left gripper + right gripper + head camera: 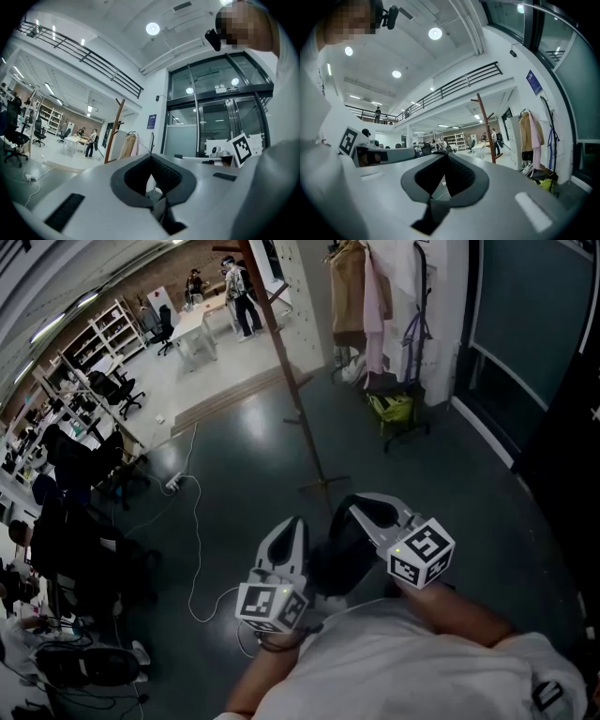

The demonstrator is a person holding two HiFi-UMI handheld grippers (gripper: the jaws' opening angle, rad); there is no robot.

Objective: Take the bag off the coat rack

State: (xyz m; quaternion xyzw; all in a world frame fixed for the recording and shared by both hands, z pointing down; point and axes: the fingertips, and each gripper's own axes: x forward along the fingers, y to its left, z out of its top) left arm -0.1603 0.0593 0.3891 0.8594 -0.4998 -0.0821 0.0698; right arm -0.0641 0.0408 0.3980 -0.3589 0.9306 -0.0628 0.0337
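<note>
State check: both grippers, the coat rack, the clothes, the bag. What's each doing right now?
left gripper: shut, empty.
right gripper: shut, empty.
wooden coat rack: standing, visible pegs bare.
brown coat: hanging by the wall.
pink garment: hanging beside the coat.
yellow-green bag: low under the hanging clothes, not held.

We are looking steeply down from head height onto the floor [244, 456], the left gripper [286, 542] and right gripper [373, 514] close beneath us. Each gripper camera is riding just behind its own jaws, facing forward across the hall. All three views are sharing the distant wooden coat rack [290, 390] and hung garments [361, 287].
</note>
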